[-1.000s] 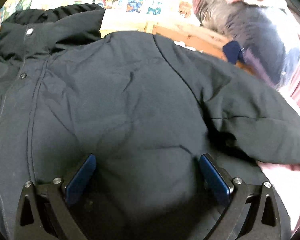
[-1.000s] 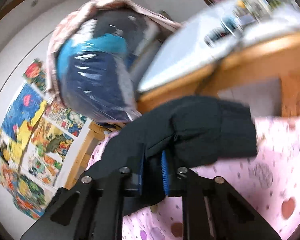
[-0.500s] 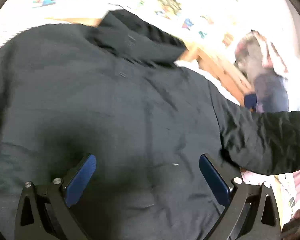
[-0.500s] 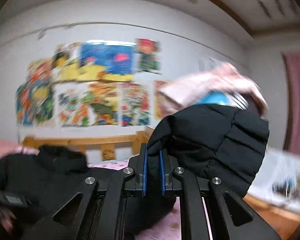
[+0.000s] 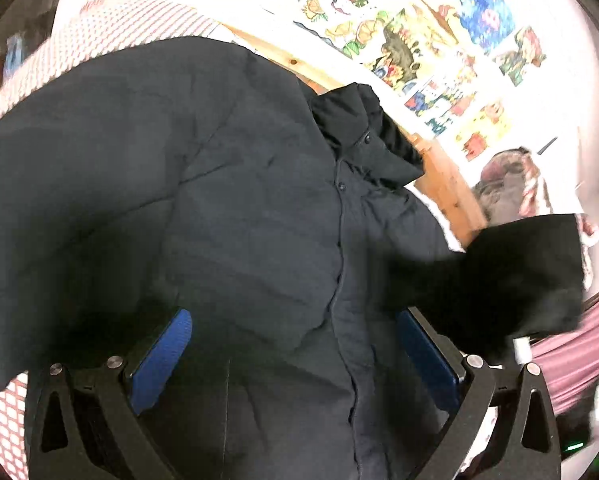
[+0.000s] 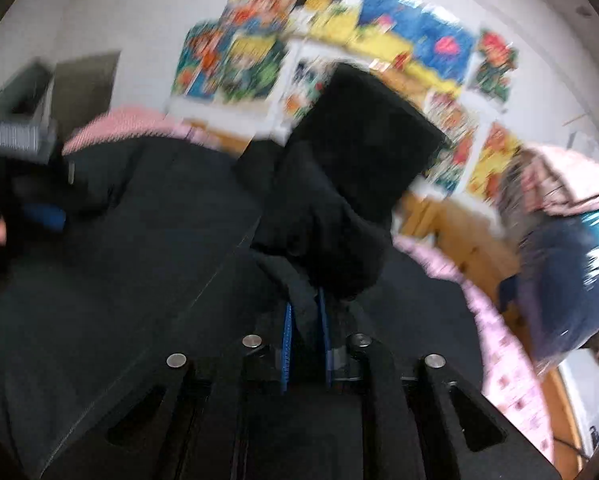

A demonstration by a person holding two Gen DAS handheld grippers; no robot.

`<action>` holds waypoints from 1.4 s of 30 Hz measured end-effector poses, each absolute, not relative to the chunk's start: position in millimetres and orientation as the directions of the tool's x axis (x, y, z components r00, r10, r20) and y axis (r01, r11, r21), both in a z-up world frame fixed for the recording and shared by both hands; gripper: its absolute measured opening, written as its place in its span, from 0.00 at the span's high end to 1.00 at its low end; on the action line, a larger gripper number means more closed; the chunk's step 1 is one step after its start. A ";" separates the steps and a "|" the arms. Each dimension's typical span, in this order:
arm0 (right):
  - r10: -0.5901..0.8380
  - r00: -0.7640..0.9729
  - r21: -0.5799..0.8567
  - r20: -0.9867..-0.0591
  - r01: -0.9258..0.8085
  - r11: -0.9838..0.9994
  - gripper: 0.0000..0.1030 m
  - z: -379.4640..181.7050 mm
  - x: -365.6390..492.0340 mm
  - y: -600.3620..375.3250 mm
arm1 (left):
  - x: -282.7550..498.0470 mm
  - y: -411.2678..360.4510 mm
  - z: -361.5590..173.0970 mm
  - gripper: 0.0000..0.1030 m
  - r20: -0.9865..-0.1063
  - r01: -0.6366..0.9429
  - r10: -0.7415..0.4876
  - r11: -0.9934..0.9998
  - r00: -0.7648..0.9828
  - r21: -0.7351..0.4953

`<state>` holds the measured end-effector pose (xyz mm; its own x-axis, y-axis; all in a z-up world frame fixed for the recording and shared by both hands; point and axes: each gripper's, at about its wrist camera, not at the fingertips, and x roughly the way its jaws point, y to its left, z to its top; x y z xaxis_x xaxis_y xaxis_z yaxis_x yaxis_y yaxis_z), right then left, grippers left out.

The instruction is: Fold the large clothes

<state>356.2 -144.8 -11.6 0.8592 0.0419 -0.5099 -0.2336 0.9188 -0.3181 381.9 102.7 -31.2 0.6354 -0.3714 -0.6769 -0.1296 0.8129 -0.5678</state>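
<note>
Left wrist view. Black padded jacket [image 5: 259, 220] spread front-up on the pink bedding [image 5: 111, 24], collar [image 5: 363, 128] toward the wooden headboard [image 5: 439, 168], snap placket running down the middle. Left gripper [image 5: 295, 344] spread wide, blue pads to either side of the placket, low over the chest panel; nothing between the pads. Sleeve [image 5: 527, 268] raised at right, cuff end clear of the body and crossing inward.

Right wrist view (motion-blurred). Right gripper [image 6: 305, 340] clenched on the sleeve [image 6: 339, 208], fabric pinched between the blue pads, cuff standing up beyond the fingertips against the posters [image 6: 339, 40]. Jacket body [image 6: 119, 280] below and to the left.

Step judged in hand: folding the sleeve across the chest. Best done by carrying the cuff over the placket and laying it flat, level with the chest, before releasing; left gripper usefully kept pressing the body down to prevent dragging. Puffy fill likely to spring back; smoothing after release advisable.
</note>
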 end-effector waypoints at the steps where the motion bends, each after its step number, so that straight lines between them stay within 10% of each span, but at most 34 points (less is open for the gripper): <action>1: 0.050 0.834 -0.317 -0.549 -0.263 0.911 0.75 -26.9 358.7 -145.9 | 381.5 103.8 -34.8 0.00 -0.666 -0.127 -0.389 0.799 0.636 -0.588; 4: 0.126 0.778 -0.247 -0.615 -0.342 0.906 0.38 -43.7 353.6 -139.3 | 381.6 101.9 -44.5 0.00 -0.638 -0.102 -0.430 0.775 0.639 -0.624; 7: 0.151 0.774 -0.204 -0.614 -0.341 0.918 0.24 -40.6 342.1 -142.6 | 381.6 99.3 -49.5 0.00 -0.617 -0.061 -0.464 0.767 0.636 -0.639; 17: 0.097 0.773 -0.092 -0.627 -0.198 0.976 0.23 -46.1 312.2 -224.2 | 392.6 51.7 -34.8 0.00 -0.606 0.108 -0.569 0.772 0.556 -0.626; 29: 0.080 0.797 0.043 -0.598 -0.068 0.997 0.20 -46.7 294.7 -296.1 | 410.6 10.5 -79.8 0.01 -0.731 -0.113 -0.567 0.756 0.380 -0.645; 39: 0.098 0.790 0.058 -0.606 -0.080 0.995 0.20 -52.4 309.8 -304.7 | 414.0 3.6 -97.8 0.84 -0.767 -0.206 -0.519 0.761 0.376 -0.616; 42: 0.081 0.806 0.049 -0.587 -0.064 0.997 0.20 -45.2 311.5 -307.5 | 407.8 8.6 -90.7 0.91 -0.745 -0.212 -0.495 0.751 0.446 -0.626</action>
<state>311.5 -307.5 -45.2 0.8059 0.0807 -0.5866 -0.0640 0.9967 0.0491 407.8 8.6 -90.7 0.4462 -0.4953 -0.7454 -0.2118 0.7508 -0.6257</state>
